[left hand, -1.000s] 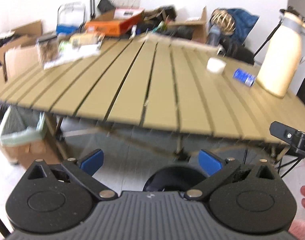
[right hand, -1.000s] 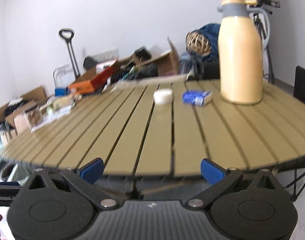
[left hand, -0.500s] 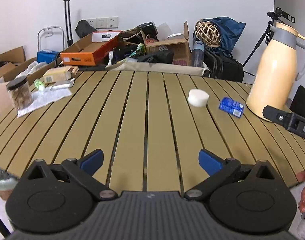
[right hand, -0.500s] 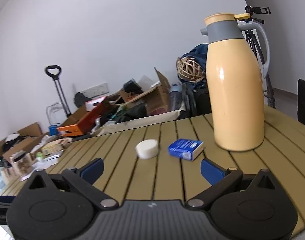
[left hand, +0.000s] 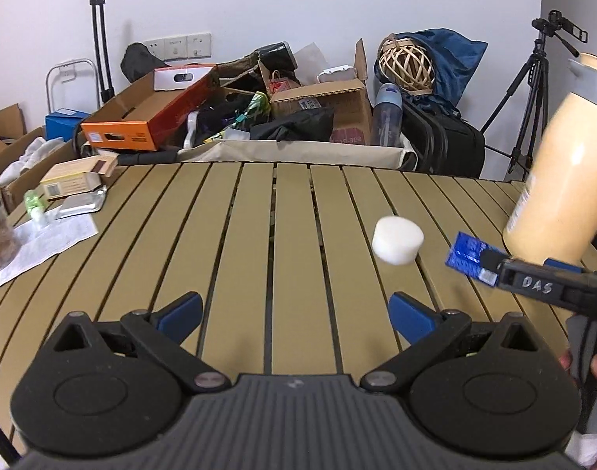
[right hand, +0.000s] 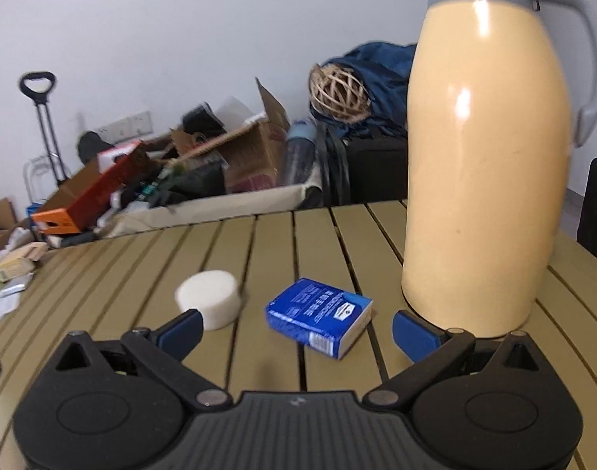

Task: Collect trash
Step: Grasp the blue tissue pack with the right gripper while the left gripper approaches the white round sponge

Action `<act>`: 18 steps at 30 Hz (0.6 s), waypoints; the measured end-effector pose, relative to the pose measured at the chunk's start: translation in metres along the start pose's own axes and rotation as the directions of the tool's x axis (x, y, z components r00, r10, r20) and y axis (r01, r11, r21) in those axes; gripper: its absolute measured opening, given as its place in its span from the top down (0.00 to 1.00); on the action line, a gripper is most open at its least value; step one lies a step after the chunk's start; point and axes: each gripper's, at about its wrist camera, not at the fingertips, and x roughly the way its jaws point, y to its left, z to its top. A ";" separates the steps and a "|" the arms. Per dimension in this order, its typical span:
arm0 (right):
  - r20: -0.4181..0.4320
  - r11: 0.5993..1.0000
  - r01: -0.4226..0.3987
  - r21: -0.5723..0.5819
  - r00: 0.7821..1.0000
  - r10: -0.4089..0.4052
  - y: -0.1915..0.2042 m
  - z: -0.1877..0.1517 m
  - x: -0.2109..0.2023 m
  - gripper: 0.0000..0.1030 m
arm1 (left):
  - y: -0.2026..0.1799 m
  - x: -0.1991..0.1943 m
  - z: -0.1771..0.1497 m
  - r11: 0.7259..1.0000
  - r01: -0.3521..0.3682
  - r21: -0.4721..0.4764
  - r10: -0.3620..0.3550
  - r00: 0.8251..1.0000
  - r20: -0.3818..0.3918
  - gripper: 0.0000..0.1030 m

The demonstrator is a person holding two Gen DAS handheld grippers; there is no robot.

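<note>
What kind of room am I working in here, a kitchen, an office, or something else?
Probably a storage or workshop corner, not a kitchen. A slatted folding table stands before cardboard boxes piled on the floor, with a hand trolley and a camera tripod by the white wall.

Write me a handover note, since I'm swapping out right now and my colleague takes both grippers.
Left gripper: open, empty, over the slatted table.
Right gripper: open, empty, low over the table with the blue packet between its fingers, not yet gripped.
White foam puck lies just left of the packet; cream thermos jug stands to its right.
Done: nothing collected.
Left: probably grip the packet, then the puck.
</note>
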 end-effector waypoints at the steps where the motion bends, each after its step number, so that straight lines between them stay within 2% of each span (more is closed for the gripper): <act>1: -0.011 1.000 0.013 0.002 1.000 -0.013 0.000 0.001 0.010 0.00 | 0.000 0.006 0.003 1.000 0.001 0.000 -0.001 1.000 -0.005 0.00; 8: -0.079 0.996 0.081 0.030 0.994 -0.079 -0.003 0.005 0.063 0.06 | -0.001 0.045 0.020 1.000 0.005 0.007 -0.005 1.000 -0.023 0.00; 15: -0.101 0.993 0.120 -0.007 0.988 -0.120 0.011 0.006 0.080 0.08 | -0.005 0.069 0.029 1.000 0.020 0.002 -0.020 0.999 -0.040 0.00; 18: -0.095 0.990 0.139 -0.021 0.986 -0.141 0.014 0.005 0.082 0.16 | -0.006 0.075 0.029 1.000 0.021 -0.002 -0.021 0.999 -0.049 0.00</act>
